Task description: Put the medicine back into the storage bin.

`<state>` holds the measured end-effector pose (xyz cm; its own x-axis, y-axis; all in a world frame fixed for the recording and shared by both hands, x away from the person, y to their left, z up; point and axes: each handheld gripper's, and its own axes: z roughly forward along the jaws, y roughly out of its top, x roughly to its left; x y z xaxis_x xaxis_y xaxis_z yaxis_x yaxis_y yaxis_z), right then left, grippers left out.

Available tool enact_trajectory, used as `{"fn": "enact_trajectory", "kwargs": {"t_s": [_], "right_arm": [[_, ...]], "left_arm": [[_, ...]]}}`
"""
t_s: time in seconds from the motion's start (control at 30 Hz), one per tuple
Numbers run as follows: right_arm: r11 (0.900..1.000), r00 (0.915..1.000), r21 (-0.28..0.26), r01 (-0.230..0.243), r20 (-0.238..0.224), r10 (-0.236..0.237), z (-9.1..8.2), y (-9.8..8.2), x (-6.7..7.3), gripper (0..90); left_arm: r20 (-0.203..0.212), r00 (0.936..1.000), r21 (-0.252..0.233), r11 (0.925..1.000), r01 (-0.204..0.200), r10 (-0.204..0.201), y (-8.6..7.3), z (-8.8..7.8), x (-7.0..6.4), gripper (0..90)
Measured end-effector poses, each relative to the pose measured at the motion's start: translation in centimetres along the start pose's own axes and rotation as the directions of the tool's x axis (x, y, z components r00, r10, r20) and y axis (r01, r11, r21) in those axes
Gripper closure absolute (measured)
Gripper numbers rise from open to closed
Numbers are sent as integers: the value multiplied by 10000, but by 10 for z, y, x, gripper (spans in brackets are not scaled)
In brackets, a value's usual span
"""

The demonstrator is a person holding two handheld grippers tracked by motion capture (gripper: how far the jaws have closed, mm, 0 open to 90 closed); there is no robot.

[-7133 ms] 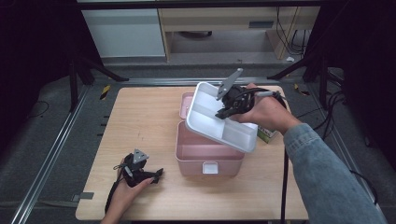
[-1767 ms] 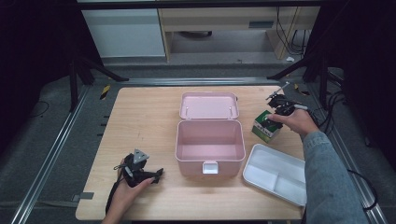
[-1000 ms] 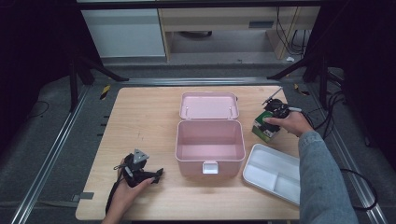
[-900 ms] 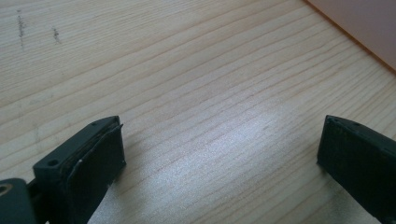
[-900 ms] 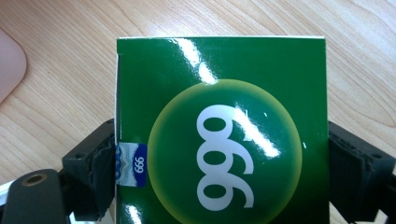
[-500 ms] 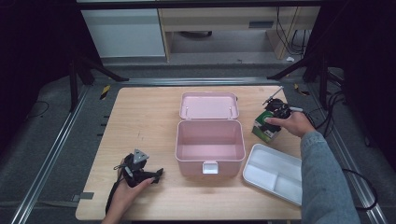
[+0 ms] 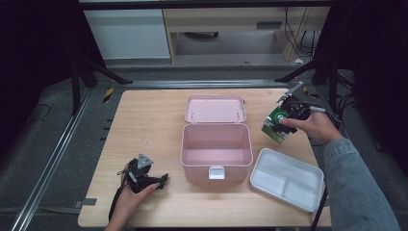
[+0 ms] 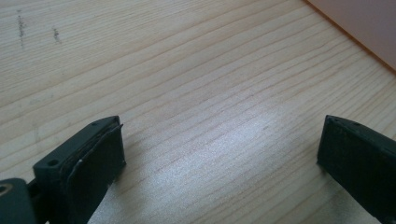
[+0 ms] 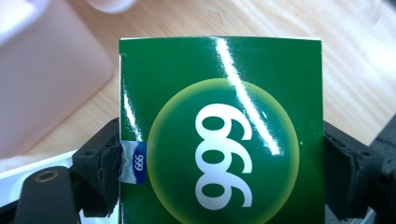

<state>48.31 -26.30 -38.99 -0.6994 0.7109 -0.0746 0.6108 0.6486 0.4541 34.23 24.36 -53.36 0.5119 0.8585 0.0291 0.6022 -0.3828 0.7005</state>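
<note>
A pink box [image 7: 216, 147] stands open in the middle of the table, its lid [image 7: 215, 109] folded back behind it. To its right my right gripper [image 7: 284, 115] is shut on a green carton [image 7: 276, 124] printed with "999" [image 9: 219, 140], held a little above the table. Both jaws press the carton's sides in the right gripper view. My left gripper [image 7: 161, 180] rests near the table's front left, held in a hand, open over bare wood [image 8: 210, 116] with nothing between its jaws.
A white divided tray [image 7: 288, 178] lies on the table at the front right, beside the pink box. A corner of the pink box [image 8: 364, 28] shows in the left gripper view. Metal rails and stands surround the table.
The white tray went from above the pink box down to the table's front right. My right gripper then took hold of the green carton and has lifted it slightly. The left gripper stayed still.
</note>
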Motion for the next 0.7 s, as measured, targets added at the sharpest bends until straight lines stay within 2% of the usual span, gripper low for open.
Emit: {"fn": "enact_trajectory", "kwargs": {"t_s": [0.13,0.3,0.53,0.67,0.7], "right_arm": [[9987,9993,-361,351,101,-347,-24,7,7,166],[9960,9975,-566,692,206,-682,-47,17,14,166],[9903,9935,-809,1127,266,-1108,-68,34,26,166],[9842,9887,-942,1499,217,-1485,-78,46,37,166],[9801,9853,-1004,1711,172,-1702,-80,51,42,166]], "left_arm": [[-9,10000,0,10000,13,-13,0,0,0,0],[-10,10000,-2,10000,16,-16,0,0,0,0],[-11,10000,-2,10000,16,-16,0,0,0,0],[-10,10000,-3,10000,17,-17,0,0,0,0],[-12,10000,-2,10000,17,-17,0,0,0,0]]}}
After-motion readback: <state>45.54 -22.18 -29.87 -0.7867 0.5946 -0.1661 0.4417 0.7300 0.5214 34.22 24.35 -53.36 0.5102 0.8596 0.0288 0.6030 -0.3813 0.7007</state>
